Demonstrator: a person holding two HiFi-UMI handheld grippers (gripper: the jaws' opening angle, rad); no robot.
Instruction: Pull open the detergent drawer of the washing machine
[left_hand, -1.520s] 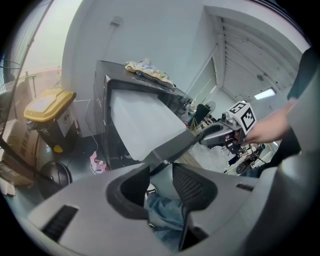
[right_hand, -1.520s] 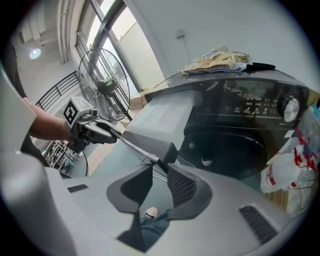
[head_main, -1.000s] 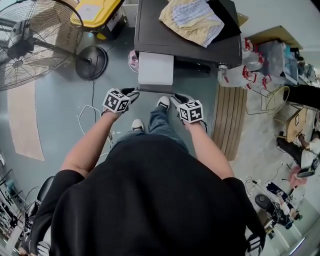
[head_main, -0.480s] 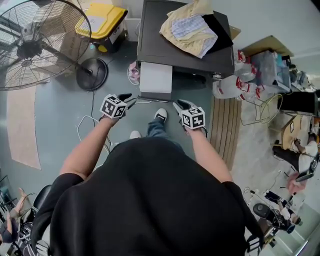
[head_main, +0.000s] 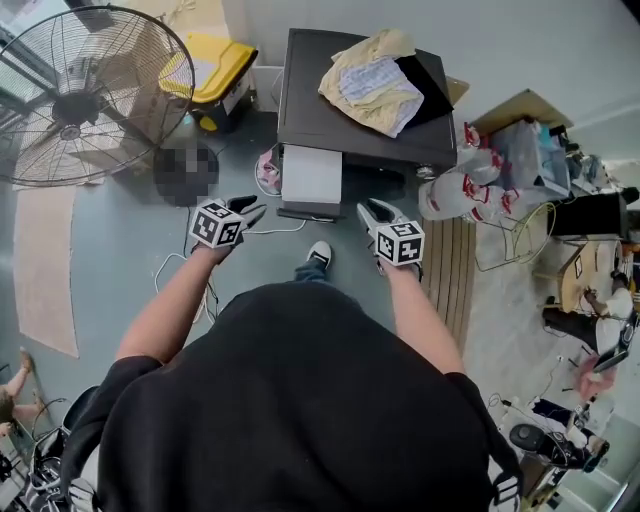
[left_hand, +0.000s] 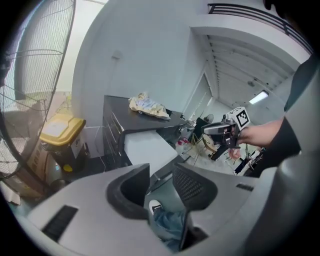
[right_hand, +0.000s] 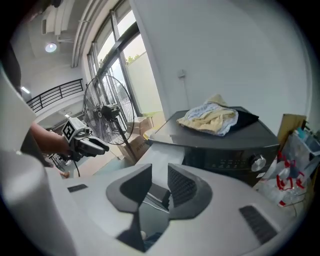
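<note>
The dark washing machine (head_main: 300, 110) stands ahead, and its white detergent drawer (head_main: 312, 180) sticks out of the front at the left. My left gripper (head_main: 254, 208) hovers left of the drawer's front edge, jaws open and empty. My right gripper (head_main: 368, 209) hovers to the drawer's right, below the control panel, also open with nothing between the pads. The left gripper view looks over its jaws (left_hand: 161, 182) at the drawer (left_hand: 147, 150) and at the right gripper (left_hand: 220, 129). The right gripper view shows its jaws (right_hand: 160, 187), the machine's dial (right_hand: 258, 162) and the left gripper (right_hand: 95, 145).
Crumpled clothes (head_main: 372, 78) lie on top of the machine. A large floor fan (head_main: 80, 100) and a yellow-lidded box (head_main: 215, 65) stand at the left. Plastic bags (head_main: 470, 190) and wooden slats (head_main: 455, 270) are at the right. A cable (head_main: 175, 262) lies on the floor beside my shoe (head_main: 319, 254).
Both grippers have risen and drawn apart from the drawer's front edge, left going left and right going right. The drawer stays pulled out.
</note>
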